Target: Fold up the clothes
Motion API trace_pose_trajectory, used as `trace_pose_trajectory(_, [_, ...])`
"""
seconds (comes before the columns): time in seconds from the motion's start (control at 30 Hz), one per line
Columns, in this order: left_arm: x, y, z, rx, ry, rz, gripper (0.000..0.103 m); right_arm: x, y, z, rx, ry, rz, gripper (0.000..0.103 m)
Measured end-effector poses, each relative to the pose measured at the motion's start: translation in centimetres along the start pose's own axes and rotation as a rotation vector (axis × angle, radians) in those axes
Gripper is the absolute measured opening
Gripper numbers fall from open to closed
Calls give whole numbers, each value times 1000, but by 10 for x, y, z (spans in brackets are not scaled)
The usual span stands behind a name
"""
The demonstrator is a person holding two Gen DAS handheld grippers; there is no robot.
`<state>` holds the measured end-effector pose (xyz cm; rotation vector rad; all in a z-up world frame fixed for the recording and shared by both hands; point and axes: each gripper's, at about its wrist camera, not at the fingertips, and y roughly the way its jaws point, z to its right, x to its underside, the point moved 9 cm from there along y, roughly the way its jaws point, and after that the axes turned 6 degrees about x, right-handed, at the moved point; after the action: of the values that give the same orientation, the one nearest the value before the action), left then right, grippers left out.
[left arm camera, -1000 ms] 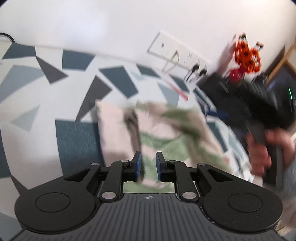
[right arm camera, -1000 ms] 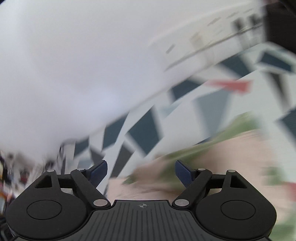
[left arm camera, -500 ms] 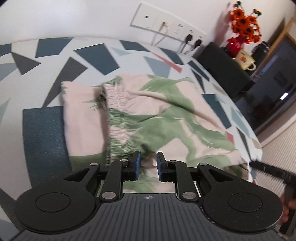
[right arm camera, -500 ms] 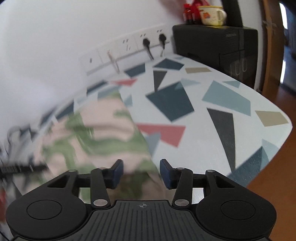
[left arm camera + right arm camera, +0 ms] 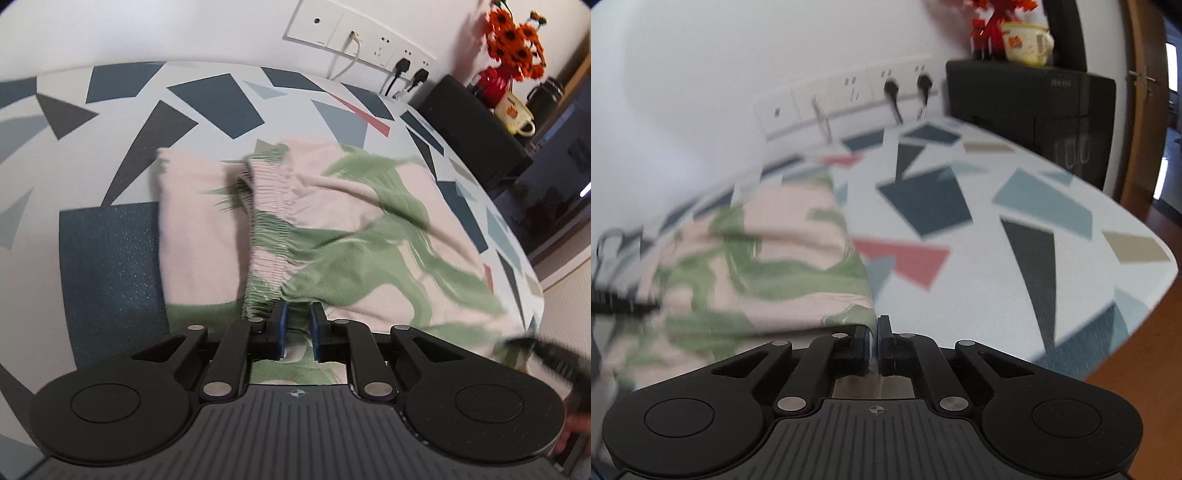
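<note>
Left tongs (image 5: 297, 328): jaws nearly together, a fold of the pink-and-green garment (image 5: 332, 236) pinched between them. Garment lies spread on the patterned table (image 5: 110, 251), ahead of the left tongs, elastic waistband (image 5: 266, 229) just beyond. Right tongs (image 5: 873, 345): jaws together at the garment's near corner, ahead-left; whether cloth is caught cannot be told.

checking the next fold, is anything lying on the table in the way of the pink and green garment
Nothing visible does. The pink and green patterned garment lies alone on the geometric-print table cover. Both the left gripper and the right gripper are already at its near edge; the black box stands past the table's far end.
</note>
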<state>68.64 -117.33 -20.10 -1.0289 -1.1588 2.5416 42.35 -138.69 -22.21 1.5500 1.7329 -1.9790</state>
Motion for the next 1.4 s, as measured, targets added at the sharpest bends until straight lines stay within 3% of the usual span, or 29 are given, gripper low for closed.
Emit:
trace_pose_trajectory(0.03, [0, 0, -1, 2, -5, 5, 15, 6, 0, 2, 2, 3, -15, 4])
trace_pose_trajectory(0.1, [0, -2, 1, 0, -6, 12, 15, 12, -2, 11, 11, 50, -45, 21])
trace_pose_trajectory(0.13, [0, -3, 2, -2, -6, 15, 15, 10, -7, 17, 9, 87, -45, 34])
trace_pose_trajectory(0.17, [0, -4, 3, -4, -6, 18, 15, 9, -12, 23, 7, 124, -45, 37])
trace_pose_trajectory(0.33, [-12, -20, 35, 18, 63, 87, 15, -23, -47, 45, -14, 243, 14, 40])
trace_pose_trajectory(0.43, [-14, -10, 82, 110, 139, 72, 15, -65, -53, 51, -73, 320, 85, 43])
trace_pose_trajectory(0.57, [-5, 26, 148, 247, 260, -3, 15, -126, -17, 31, -164, 246, 101, 48])
trace_pose_trajectory(0.63, [2, 45, 170, 258, 321, -18, 15, -141, 15, 11, -211, 171, 59, 52])
trace_pose_trajectory(0.8, [12, 78, 180, 281, 200, -88, 15, -167, 100, -39, -340, -8, -71, 52])
trace_pose_trajectory(0.9, [20, 87, 181, 265, 172, -115, 15, -171, 142, -66, -399, -106, -149, 51])
trace_pose_trajectory(1.0, [31, 95, 178, 256, 128, -159, 15, -165, 167, -80, -403, -176, -200, 40])
trace_pose_trajectory(1.07, [38, 99, 174, 259, 79, -175, 14, -166, 176, -80, -387, -191, -207, 6])
trace_pose_trajectory(1.2, [41, 98, 167, 261, 9, -161, 10, -180, 201, -68, -389, -136, -215, 2])
trace_pose_trajectory(1.4, [43, 96, 168, 241, -1, -156, 10, -189, 221, -75, -355, -178, -219, 0])
